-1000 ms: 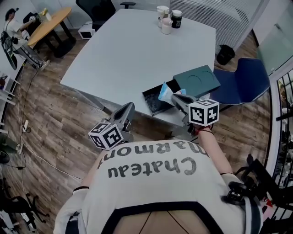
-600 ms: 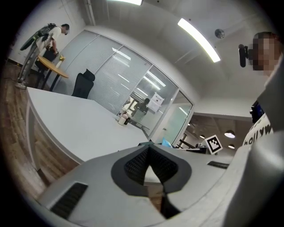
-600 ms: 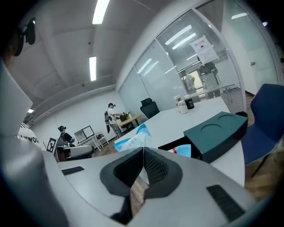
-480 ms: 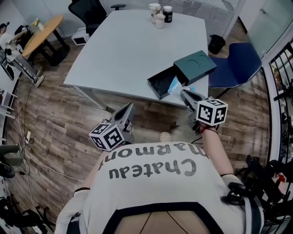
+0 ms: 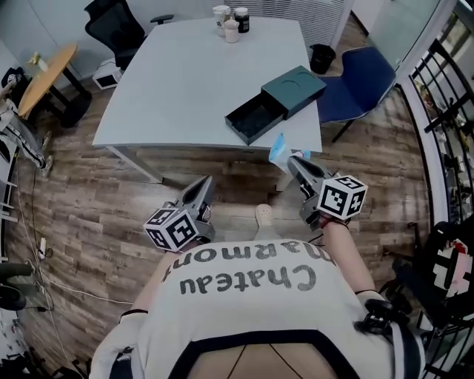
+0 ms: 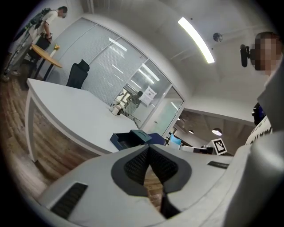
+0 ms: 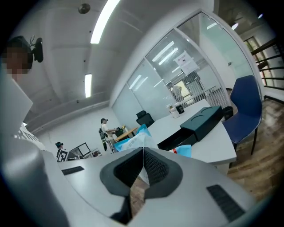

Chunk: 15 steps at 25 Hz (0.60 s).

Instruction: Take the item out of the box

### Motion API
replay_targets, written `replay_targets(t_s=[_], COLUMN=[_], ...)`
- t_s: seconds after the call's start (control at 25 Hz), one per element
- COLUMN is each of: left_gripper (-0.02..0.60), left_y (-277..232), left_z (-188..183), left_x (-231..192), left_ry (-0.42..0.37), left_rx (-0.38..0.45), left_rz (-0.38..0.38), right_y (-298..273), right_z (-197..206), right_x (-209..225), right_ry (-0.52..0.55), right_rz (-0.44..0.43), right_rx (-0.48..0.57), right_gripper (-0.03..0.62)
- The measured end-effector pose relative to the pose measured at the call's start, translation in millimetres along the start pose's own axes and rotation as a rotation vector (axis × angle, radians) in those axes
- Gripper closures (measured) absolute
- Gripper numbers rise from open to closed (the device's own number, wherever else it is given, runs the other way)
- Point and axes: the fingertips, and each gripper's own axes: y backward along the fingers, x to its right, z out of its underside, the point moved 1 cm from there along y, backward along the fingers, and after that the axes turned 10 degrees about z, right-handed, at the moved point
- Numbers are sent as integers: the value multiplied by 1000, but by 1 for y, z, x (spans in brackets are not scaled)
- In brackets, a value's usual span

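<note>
A dark teal box [image 5: 293, 90] lies on the grey table [image 5: 185, 81] with its black drawer [image 5: 252, 118] pulled out and looking empty. My right gripper [image 5: 291, 158] is shut on a blue-and-white packet [image 5: 278, 149], held in the air off the table's near edge, above the wooden floor. In the right gripper view the packet [image 7: 133, 141] sticks up between the closed jaws, with the box [image 7: 200, 120] beyond. My left gripper [image 5: 206, 182] hangs shut and empty to the left, clear of the table. Its own view shows the box [image 6: 131, 138] ahead.
Cups and jars [image 5: 231, 21] stand at the table's far end. A blue chair [image 5: 355, 78] and a dark bin [image 5: 320, 55] sit right of the table, a black office chair [image 5: 115, 26] and a round wooden table [image 5: 44, 70] to the left. A metal railing [image 5: 444, 81] runs along the right.
The person has stepped back from the table. The right gripper carried the packet from the drawer out past the table's edge. The left gripper drew back too.
</note>
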Motion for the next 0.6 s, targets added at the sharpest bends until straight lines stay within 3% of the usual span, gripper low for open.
replay_targets(t_s=[0.32,0.6], left_gripper=[569,569], left_y=[7,14], left_z=[30,24], left_x=[7,12], left_ry=[34,-28], left_rx=[-52,-70], left_rz=[33,47], right_y=[23,24], right_z=[30,30], right_x=[-1,0], right_ry=[4,-3], right_rz=[33,53], right_rx=[12,14], right_gripper=[589,589])
